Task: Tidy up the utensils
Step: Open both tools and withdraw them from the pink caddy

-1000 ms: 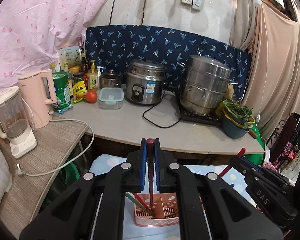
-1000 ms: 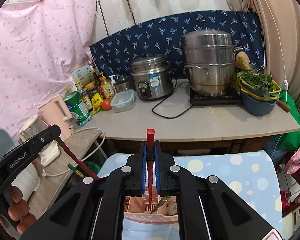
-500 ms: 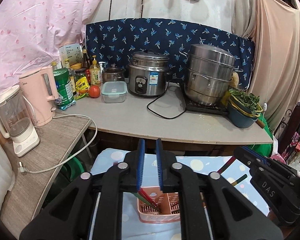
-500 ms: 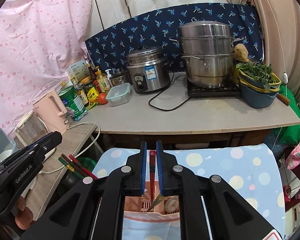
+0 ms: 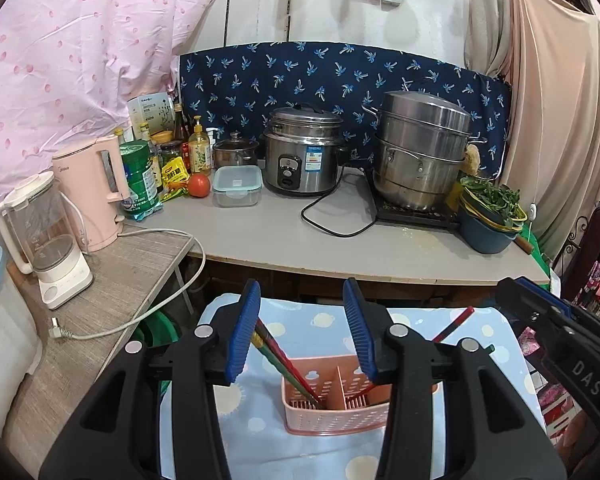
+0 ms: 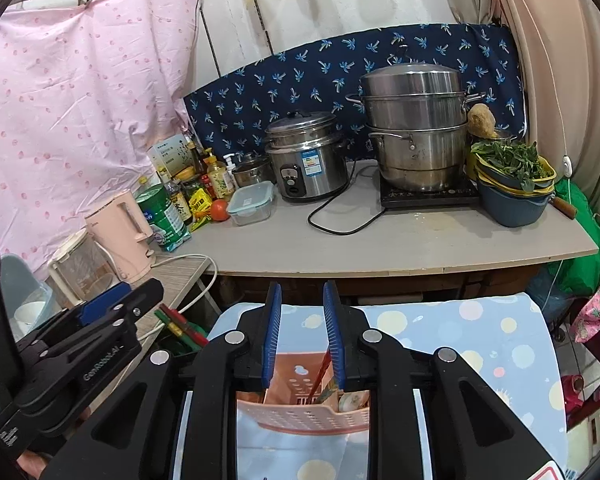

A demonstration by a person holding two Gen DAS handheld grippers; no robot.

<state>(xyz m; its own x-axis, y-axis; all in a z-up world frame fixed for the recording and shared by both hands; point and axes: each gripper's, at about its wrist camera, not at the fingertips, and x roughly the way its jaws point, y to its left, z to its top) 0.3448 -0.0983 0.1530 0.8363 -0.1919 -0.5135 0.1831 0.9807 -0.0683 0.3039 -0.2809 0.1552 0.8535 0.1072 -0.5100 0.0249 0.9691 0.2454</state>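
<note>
Working left to right in the left wrist view, we find a glass blender jug (image 5: 40, 236) and a pink kettle (image 5: 90, 192) on the wooden side shelf, then a tomato (image 5: 199, 185), a clear lidded box (image 5: 237, 185), a rice cooker (image 5: 304, 150) and a stacked steamer pot (image 5: 422, 148) along the grey counter (image 5: 340, 248), with a bowl of greens (image 5: 490, 216) at its right end. Below the counter lies a blue dotted cloth (image 5: 328, 320), and on it stands the pink utensil basket (image 5: 332, 412) — a perforated holder split by a centre divider. The left gripper (image 5: 302, 330) hangs above the basket; its blue pads are spread and opening, with nothing pinched between them. Red and green chopsticks (image 5: 284, 364) lean in the basket's left compartment, their upper ends passing just beside the left pad; whether they touch it we cannot tell. More chopstick ends show in the right compartment, one red stick (image 5: 454, 323) rising up to the right. In the right wrist view, the right gripper (image 6: 302, 334) sits over the same basket (image 6: 300, 416); its pads stand a little apart and are opening, and a red chopstick (image 6: 320, 376) stands in the basket below the gap, free of both pads. A spoon-like piece in the basket's right part is too obscured to identify.
</note>
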